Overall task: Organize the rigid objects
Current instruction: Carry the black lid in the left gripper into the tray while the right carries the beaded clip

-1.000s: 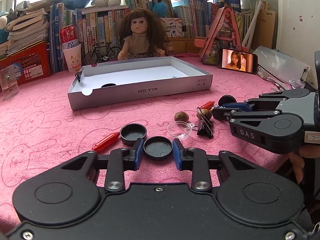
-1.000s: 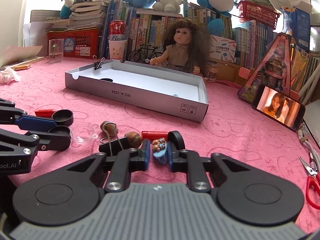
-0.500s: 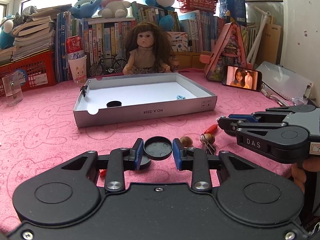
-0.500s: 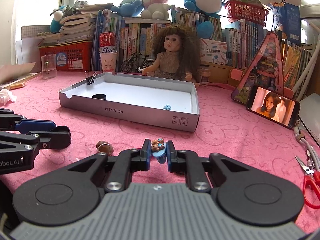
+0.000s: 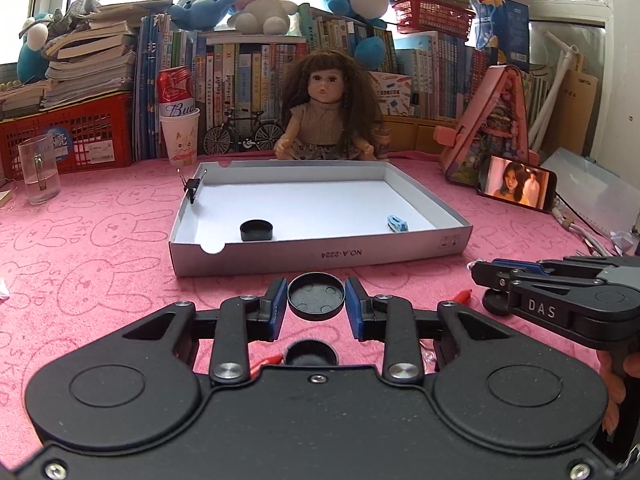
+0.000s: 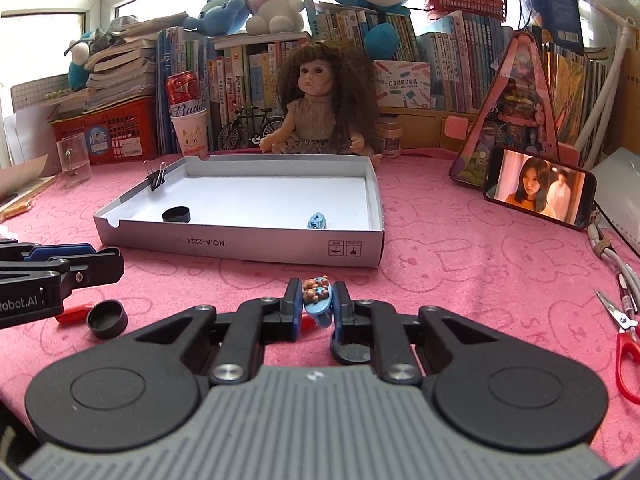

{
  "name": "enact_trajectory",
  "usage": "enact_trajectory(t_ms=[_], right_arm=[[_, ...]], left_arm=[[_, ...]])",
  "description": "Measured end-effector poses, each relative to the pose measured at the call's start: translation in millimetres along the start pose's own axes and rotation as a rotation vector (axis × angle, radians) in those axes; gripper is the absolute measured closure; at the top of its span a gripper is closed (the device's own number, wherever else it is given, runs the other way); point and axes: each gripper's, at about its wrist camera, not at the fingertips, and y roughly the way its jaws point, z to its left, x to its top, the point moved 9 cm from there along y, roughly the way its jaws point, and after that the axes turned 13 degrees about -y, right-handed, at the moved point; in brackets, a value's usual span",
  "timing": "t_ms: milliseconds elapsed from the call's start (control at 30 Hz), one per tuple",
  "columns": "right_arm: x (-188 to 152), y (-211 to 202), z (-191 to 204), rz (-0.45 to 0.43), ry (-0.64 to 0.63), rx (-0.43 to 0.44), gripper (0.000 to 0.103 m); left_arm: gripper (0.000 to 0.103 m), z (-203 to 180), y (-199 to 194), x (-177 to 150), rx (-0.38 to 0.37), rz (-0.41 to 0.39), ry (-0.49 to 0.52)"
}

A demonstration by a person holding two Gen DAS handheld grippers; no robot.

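Being carried toward the white box (image 5: 320, 258), a black cap (image 5: 316, 295) is being clamped in the left gripper (image 5: 316, 304) and a blue hair clip (image 6: 317, 299) in the right gripper (image 6: 316, 304). Inside, one cap (image 5: 256, 231), a blue clip (image 5: 397, 224) and a binder clip (image 5: 193, 188) are already lying; another cap (image 6: 107, 319) and apparently a red item (image 6: 72, 314) are still waiting outside.

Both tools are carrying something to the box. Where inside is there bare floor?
The box floor is bare across the middle and back, between the black cap front-left and the blue clip front-right. The binder clip crowds only the left wall.
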Motion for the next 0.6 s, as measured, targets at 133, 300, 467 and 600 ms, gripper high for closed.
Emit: enact_trajectory(t_ms=[133,300,467,600], right_arm=[[6.2,2.6,-3.4,-0.007,0.004,-0.006,0.084],[15.0,7.7,-7.9,-0.014,0.022,-0.006,0.084],[26.1,14.5,-13.5,-0.023,0.040,-0.003,0.084],[35.8,22.0,-18.4,-0.027,0.049,-0.007,0.084]], left_arm=[[0.074,5.0,6.7,9.0,0.011,-0.006,-0.020],[0.074,12.5,15.7,22.3,0.025,-0.015,-0.037],[0.074,19.5,25.4,39.2,0.035,-0.034,-0.055],[0.074,27.0,34.5,53.9,0.048,-0.046,-0.071]])
